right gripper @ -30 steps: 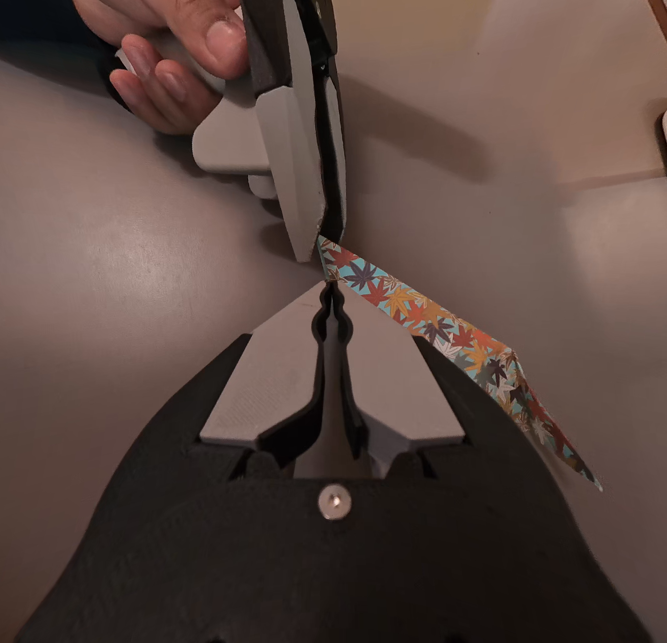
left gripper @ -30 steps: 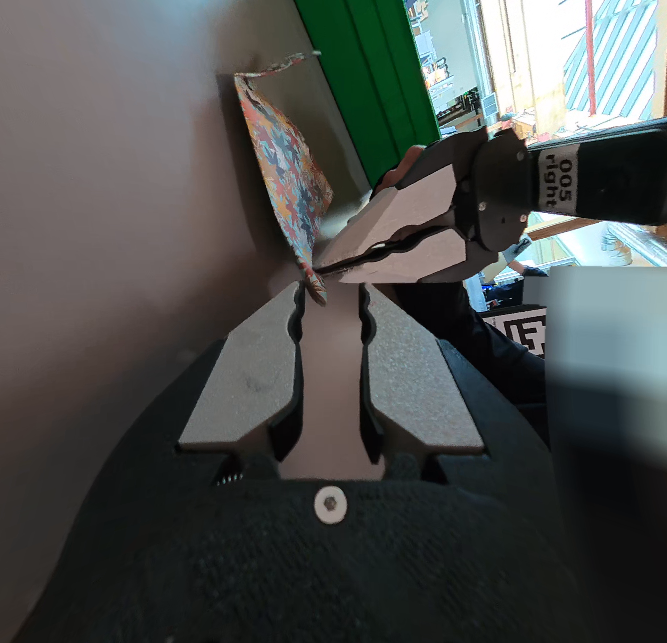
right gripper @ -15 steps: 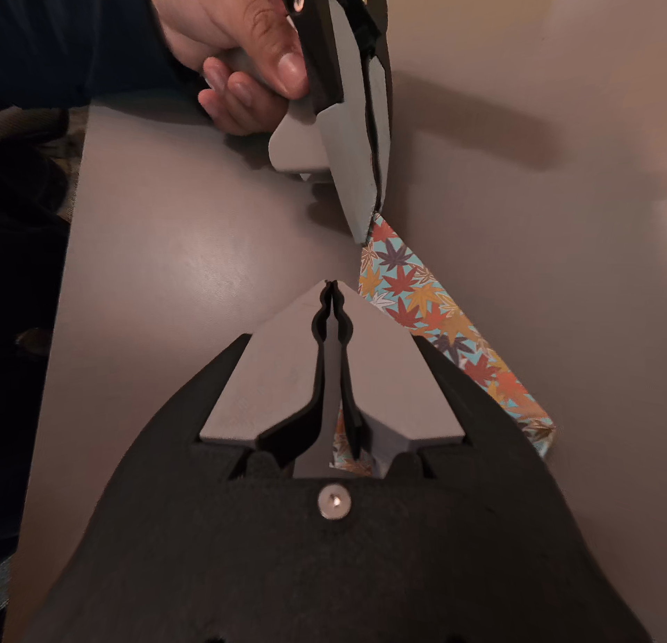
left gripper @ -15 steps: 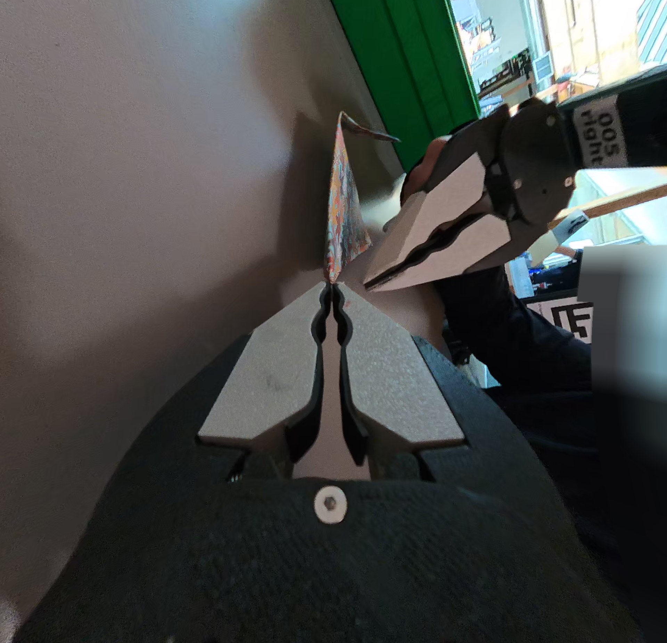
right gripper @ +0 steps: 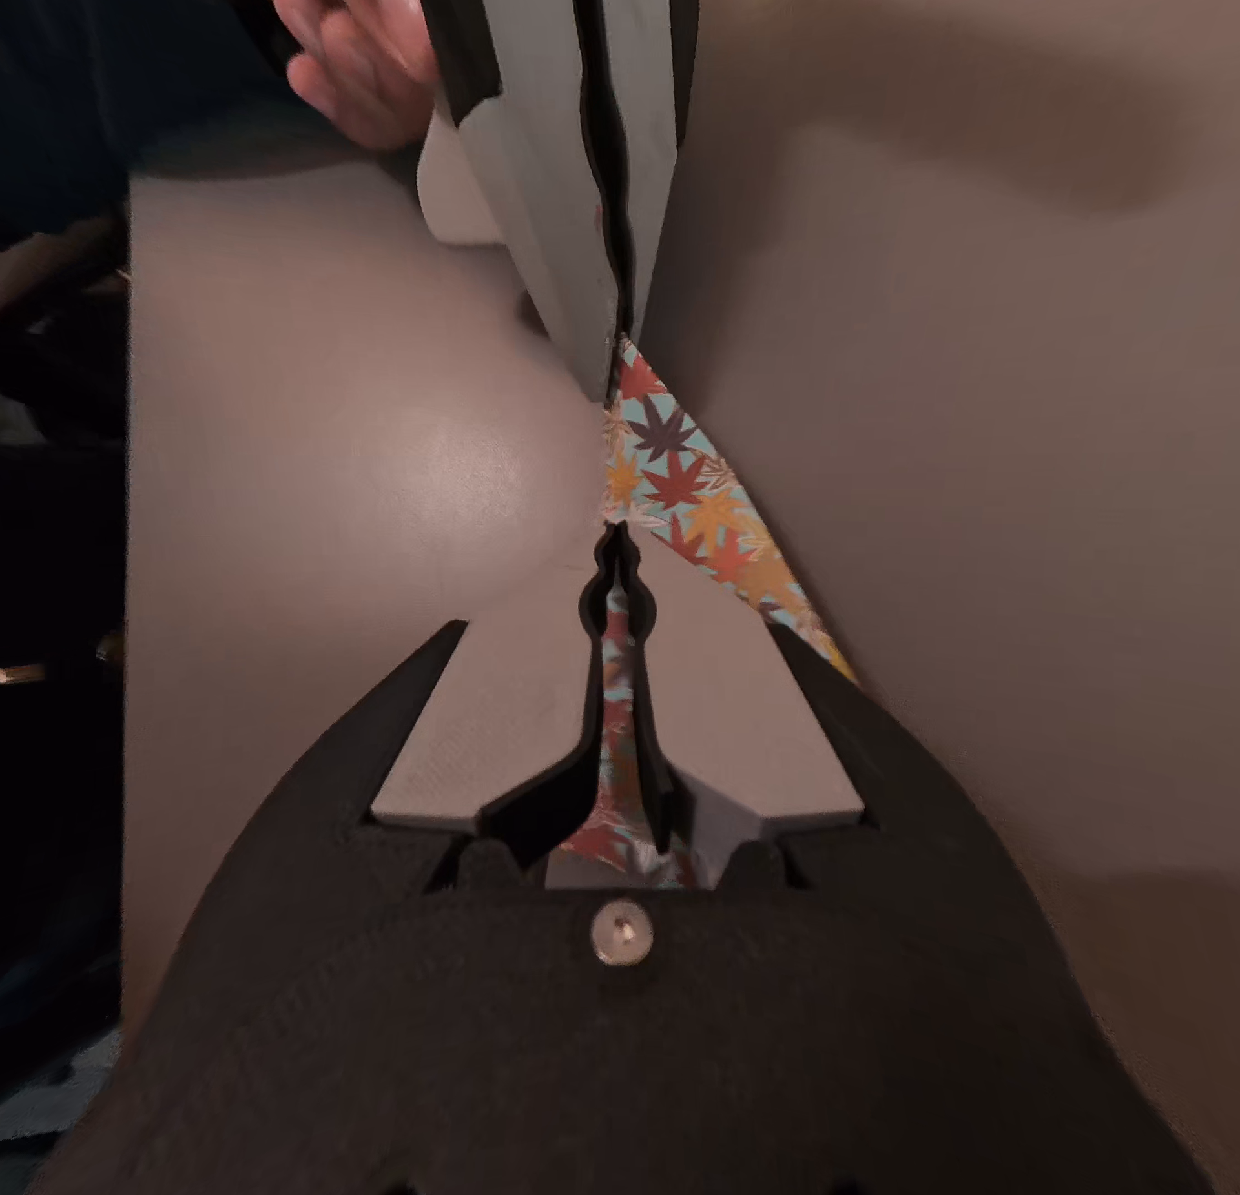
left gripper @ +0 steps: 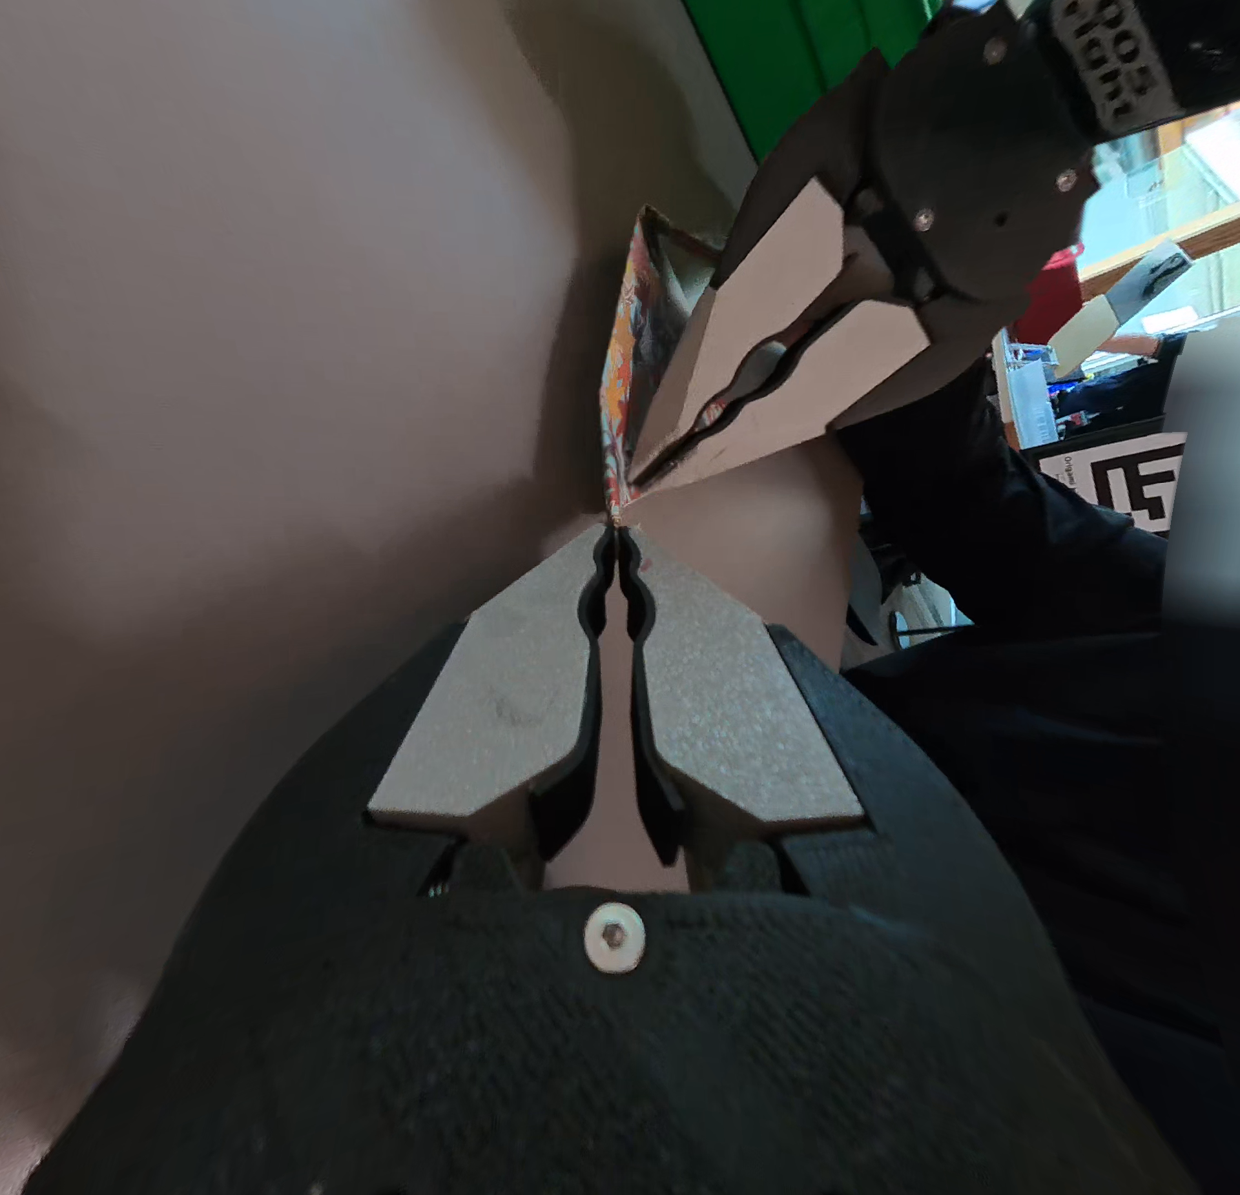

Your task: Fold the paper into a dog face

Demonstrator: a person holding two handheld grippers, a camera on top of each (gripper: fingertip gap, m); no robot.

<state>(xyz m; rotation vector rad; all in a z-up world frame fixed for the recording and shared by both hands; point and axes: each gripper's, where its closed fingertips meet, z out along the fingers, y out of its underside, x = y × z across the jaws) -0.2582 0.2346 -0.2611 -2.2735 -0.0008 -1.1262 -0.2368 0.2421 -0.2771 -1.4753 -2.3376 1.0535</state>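
Inspecting progress, we find the paper [right gripper: 678, 485] folded narrow, no dog face yet; left hand-held gripper [left gripper: 616, 529] and right hand-held gripper [right gripper: 616, 525] both pinch it above the tabletop [right gripper: 349, 465].

A plain grey-brown table [left gripper: 268, 358] is filling most of both views. A green panel [left gripper: 805, 36] is standing behind its far edge, and a black-and-white patterned marker card [left gripper: 1127, 485] is showing beside a dark sleeve [left gripper: 1006, 546].

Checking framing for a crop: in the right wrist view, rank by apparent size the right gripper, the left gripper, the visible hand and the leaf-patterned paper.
1. right gripper, nearest the camera
2. left gripper
3. leaf-patterned paper and hand: similar, both partly hidden
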